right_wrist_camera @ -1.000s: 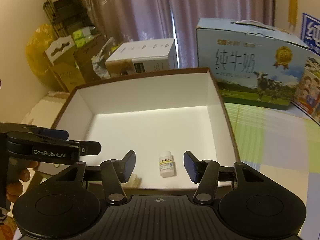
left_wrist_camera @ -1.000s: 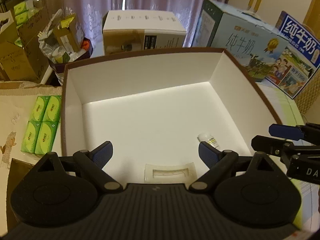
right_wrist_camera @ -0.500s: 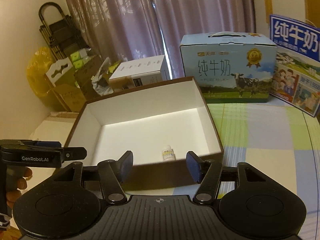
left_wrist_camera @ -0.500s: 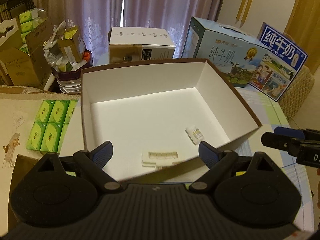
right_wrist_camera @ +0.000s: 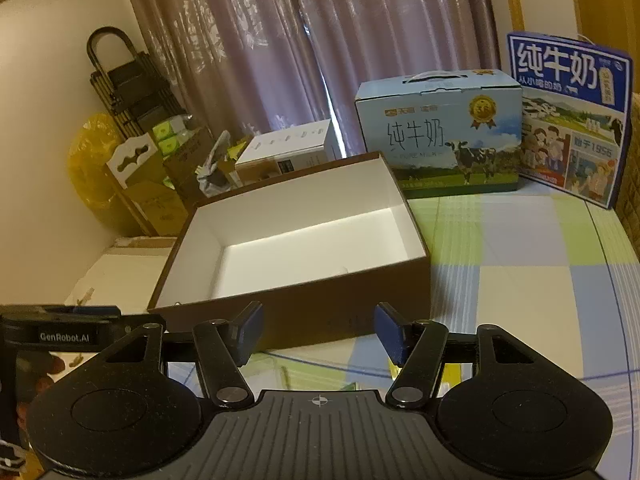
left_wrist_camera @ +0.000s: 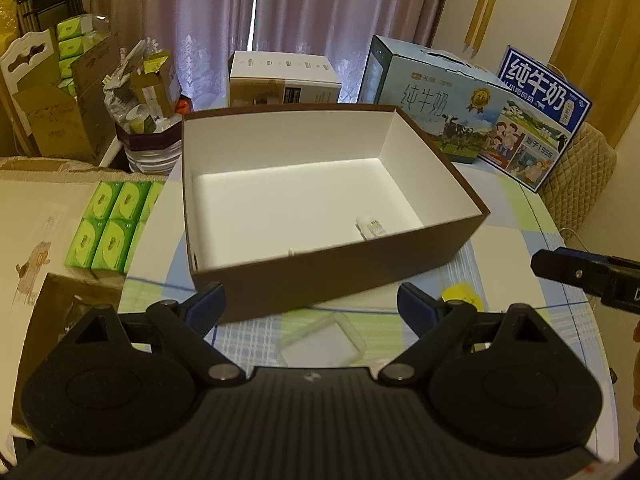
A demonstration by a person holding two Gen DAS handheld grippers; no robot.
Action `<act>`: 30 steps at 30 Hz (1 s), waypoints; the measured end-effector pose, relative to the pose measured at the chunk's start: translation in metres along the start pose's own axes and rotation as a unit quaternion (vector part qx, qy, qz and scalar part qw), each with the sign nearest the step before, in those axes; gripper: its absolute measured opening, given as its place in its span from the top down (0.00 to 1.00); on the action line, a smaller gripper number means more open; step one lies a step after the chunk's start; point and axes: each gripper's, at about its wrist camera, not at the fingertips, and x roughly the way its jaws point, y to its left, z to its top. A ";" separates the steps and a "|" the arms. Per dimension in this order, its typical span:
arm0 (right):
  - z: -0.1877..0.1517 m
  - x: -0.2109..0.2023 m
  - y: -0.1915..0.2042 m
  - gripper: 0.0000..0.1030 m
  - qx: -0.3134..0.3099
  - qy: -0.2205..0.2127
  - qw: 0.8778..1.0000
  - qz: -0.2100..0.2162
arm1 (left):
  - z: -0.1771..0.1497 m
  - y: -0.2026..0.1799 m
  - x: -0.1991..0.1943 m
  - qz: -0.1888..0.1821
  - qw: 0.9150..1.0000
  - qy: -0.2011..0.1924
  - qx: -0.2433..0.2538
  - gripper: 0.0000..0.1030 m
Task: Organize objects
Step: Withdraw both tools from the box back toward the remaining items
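Both hand-held grippers, left [left_wrist_camera: 311, 306] and right [right_wrist_camera: 318, 330], hover wide apart and empty before the brown box [left_wrist_camera: 336, 268] on the bench [left_wrist_camera: 516, 240]. A small white bottle [left_wrist_camera: 370, 227] already lies inside; a clear plastic case [left_wrist_camera: 322, 340] outside likely goes in next.

2 wrist views from just before the brown box [left_wrist_camera: 332, 276], both facing it.

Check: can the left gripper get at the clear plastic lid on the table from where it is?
Probably yes. The left gripper is open, the clear plastic lid lies just below its fingertips, outside the brown box; nothing covers it.
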 end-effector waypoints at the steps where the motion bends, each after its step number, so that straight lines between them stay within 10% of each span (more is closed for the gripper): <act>1: -0.002 -0.003 -0.002 0.43 0.003 0.000 1.000 0.002 | -0.003 -0.001 -0.002 0.001 1.000 0.000 0.000 0.12; 30: -0.084 -0.050 -0.073 0.43 0.071 0.070 0.995 -0.011 | -0.085 -0.050 -0.008 0.029 0.998 0.055 0.011 0.12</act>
